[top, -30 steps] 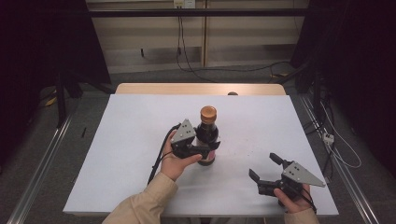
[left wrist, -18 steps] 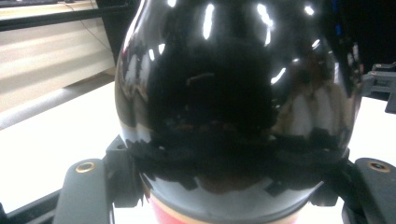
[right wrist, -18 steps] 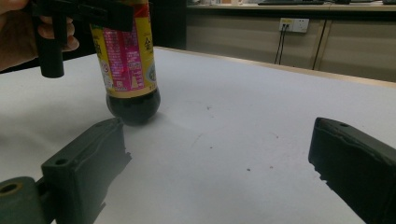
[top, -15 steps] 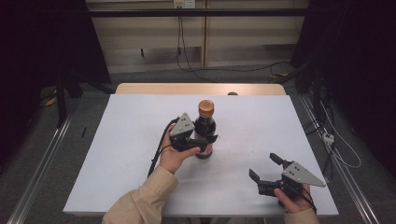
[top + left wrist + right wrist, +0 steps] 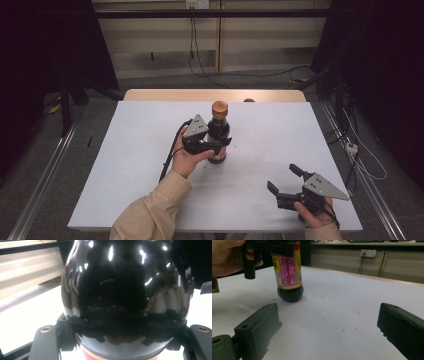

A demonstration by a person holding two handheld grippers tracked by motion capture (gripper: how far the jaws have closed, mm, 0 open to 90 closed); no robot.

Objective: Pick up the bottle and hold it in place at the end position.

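Left hand-held gripper (image 5: pixel 218 146) reaches in from the left, forearm in a beige sleeve (image 5: pixel 150 212) angled toward tabletop centre, jaws clamped round the belly of one bottle (image 5: pixel 218 132). Bottle upright, base on the white tabletop (image 5: pixel 280 130) near centre. Glossy dark rounded body, brown cap (image 5: pixel 219 108), pink-and-yellow label (image 5: pixel 288 268). Right hand-held gripper (image 5: pixel 286 182) low at the near right edge, jaws spread wide, nothing between them, well apart from the bottle. Grey three-cornered plate on each gripper. Count: two grippers, one bottle
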